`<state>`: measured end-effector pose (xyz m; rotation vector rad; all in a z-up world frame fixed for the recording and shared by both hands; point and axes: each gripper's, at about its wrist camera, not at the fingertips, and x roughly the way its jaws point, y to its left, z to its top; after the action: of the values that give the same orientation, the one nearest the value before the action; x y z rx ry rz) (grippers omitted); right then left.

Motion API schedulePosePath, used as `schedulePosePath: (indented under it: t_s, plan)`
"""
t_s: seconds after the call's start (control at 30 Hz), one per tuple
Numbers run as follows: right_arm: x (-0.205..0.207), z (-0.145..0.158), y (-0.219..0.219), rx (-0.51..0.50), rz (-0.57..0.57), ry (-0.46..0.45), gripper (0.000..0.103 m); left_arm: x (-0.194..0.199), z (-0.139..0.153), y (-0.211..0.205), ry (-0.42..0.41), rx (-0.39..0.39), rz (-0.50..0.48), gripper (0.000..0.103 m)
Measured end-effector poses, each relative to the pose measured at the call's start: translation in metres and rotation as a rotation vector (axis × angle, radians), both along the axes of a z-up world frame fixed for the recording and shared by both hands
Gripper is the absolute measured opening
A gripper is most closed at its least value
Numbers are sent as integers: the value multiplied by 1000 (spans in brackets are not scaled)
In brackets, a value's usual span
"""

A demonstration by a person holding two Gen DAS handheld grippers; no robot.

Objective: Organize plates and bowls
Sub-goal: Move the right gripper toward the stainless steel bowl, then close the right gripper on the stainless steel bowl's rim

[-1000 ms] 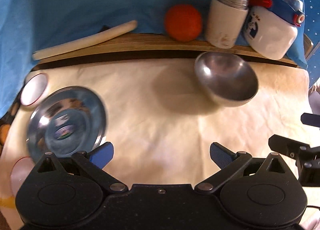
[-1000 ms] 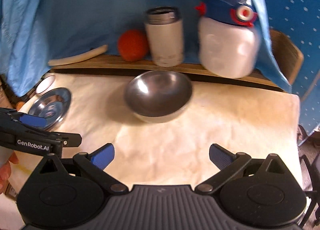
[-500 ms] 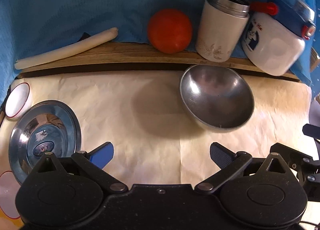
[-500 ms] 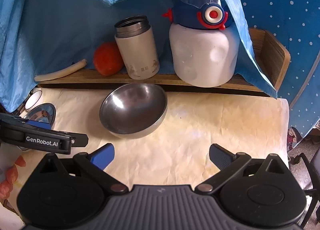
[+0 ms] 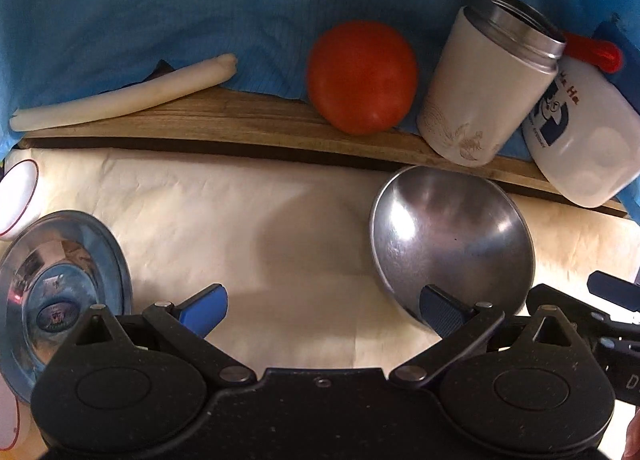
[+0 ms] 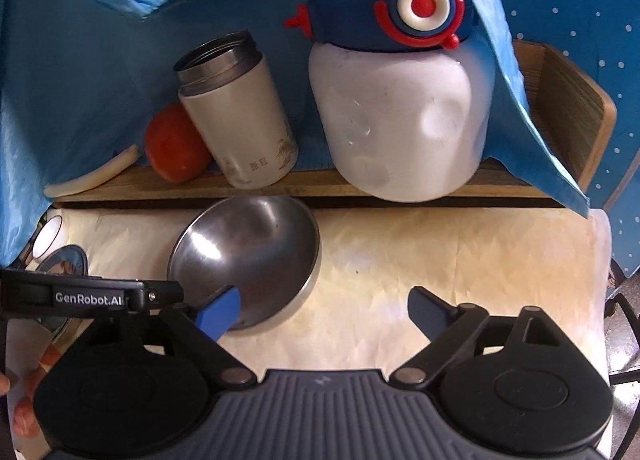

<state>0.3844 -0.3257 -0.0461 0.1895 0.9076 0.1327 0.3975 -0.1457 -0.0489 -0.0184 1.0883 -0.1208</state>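
Note:
A deep steel bowl [image 5: 452,236] [image 6: 248,256] stands on the cream paper below the wooden ledge. A flat steel plate [image 5: 60,280] [image 6: 66,260] lies at the far left, and a small white red-rimmed bowl [image 5: 16,196] sits behind it. My left gripper [image 5: 324,308] is open, and its right finger overlaps the steel bowl's near rim. My right gripper [image 6: 326,310] is closing. Its left finger is over the bowl's near side and a stretch of rim lies between the jaws. No pad presses on the bowl.
On the wooden ledge [image 5: 240,120] lie a white stick [image 5: 120,96], a tomato [image 5: 362,76], a white steel cup [image 5: 488,80] and a white-and-blue bottle [image 6: 404,100]. Blue cloth hangs behind. The table ends at the right [image 6: 600,280]. A hand [image 6: 28,400] shows at lower left.
Both grippers have come forward and down toward the steel bowl, which now reaches their fingers. The right gripper's jaws have narrowed a little.

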Motion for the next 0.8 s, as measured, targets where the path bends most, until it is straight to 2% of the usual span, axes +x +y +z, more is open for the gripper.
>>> schedulePosePath:
  t_s: [0.27, 0.47, 0.57, 0.63, 0.8]
  plan:
    - [10, -10, 1, 24, 0, 35, 81, 6, -4, -2, 2, -13, -16, 91]
    - [14, -14, 3, 34, 5, 52, 60, 12, -6, -1, -2, -49, -26, 78]
    - [17, -18, 4, 44, 4, 64, 49, 17, -8, -4, 4, -76, -37, 63]
    - [20, -20, 5, 53, 6, 71, 44, 20, -10, -5, 15, -91, -48, 42]
    - [24, -21, 10, 58, 19, 81, 31, 21, -13, -6, 22, -126, -66, 26]
